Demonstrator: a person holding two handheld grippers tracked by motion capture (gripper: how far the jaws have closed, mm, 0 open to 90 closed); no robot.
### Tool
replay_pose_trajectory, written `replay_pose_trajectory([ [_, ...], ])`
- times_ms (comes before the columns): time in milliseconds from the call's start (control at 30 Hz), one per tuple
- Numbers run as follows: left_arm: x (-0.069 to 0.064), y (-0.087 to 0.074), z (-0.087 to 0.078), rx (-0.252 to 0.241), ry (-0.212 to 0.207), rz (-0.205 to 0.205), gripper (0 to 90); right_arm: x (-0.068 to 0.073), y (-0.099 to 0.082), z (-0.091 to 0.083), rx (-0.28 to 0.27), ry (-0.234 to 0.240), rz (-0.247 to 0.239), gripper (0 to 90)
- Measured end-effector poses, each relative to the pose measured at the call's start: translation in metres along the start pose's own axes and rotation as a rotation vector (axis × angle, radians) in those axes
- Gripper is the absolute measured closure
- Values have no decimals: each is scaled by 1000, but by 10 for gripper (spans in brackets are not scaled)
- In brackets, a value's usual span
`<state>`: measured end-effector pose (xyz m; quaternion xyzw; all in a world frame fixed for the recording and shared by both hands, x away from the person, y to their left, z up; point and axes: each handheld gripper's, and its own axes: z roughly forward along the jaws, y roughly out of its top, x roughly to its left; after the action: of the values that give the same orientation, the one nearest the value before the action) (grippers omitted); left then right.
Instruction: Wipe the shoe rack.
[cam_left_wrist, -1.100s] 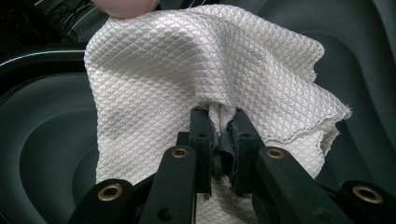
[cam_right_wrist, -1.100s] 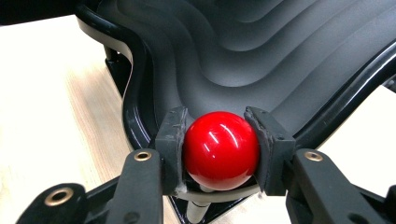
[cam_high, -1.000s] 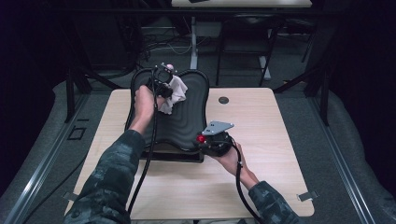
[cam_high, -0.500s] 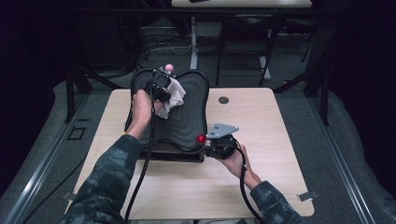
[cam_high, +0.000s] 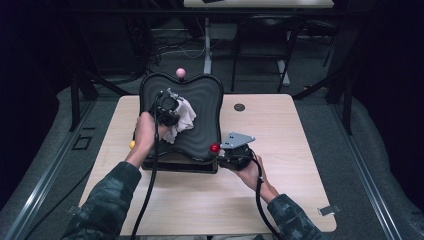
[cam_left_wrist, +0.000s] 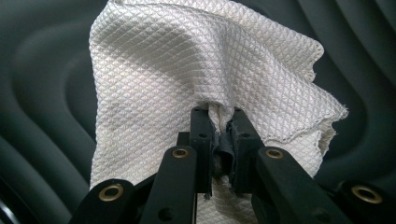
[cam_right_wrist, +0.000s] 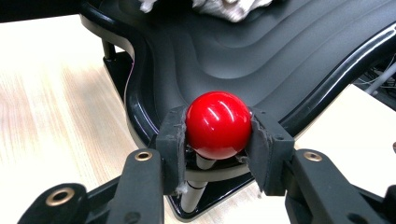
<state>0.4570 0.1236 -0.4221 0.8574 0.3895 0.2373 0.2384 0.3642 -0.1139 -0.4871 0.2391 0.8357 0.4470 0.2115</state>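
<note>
A black board with a rippled top (cam_high: 205, 100) stands on the wooden table (cam_high: 290, 130). My left gripper (cam_high: 167, 107) is over its left half, shut on a white waffle-weave cloth (cam_high: 182, 120). In the left gripper view the cloth (cam_left_wrist: 187, 60) is bunched between the jaw tips of that gripper (cam_left_wrist: 218, 114) and spreads over the ripples. My right gripper (cam_high: 222, 150) is at the board's near right corner. Its jaws have just been closing, and in the right gripper view that gripper (cam_right_wrist: 218, 128) has its pads pressed on both sides of a red ball knob (cam_right_wrist: 218, 122) on a short post.
A pink ball knob (cam_high: 180, 73) stands at the board's far edge and a yellow one (cam_high: 132, 145) at its near left side. A dark round grommet (cam_high: 239, 107) sits in the tabletop to the right. Dark chairs and cables lie beyond the table.
My left gripper has drawn the cloth over the board toward the person, uncovering the pink knob. The right gripper has stayed at the red ball.
</note>
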Motion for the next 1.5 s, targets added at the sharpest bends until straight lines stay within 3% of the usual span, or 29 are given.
replay_pose_trajectory([
  [533, -36, -27, -4, 13, -75, 64, 825, 0, 0, 0, 0, 2, -1, 601],
  [833, -50, -38, -6, 23, -92, 94, 826, 0, 0, 0, 0, -1, -1, 601],
  [1100, -48, -34, -6, 7, -86, 90, 825, 0, 0, 0, 1, -2, -2, 601],
  [1267, -42, -22, -2, -9, -89, 67, 825, 0, 0, 0, 0, -1, -2, 601],
  [1500, -34, -5, 1, -24, -56, 57, 824, 0, 0, 0, 4, -1, -6, 601],
])
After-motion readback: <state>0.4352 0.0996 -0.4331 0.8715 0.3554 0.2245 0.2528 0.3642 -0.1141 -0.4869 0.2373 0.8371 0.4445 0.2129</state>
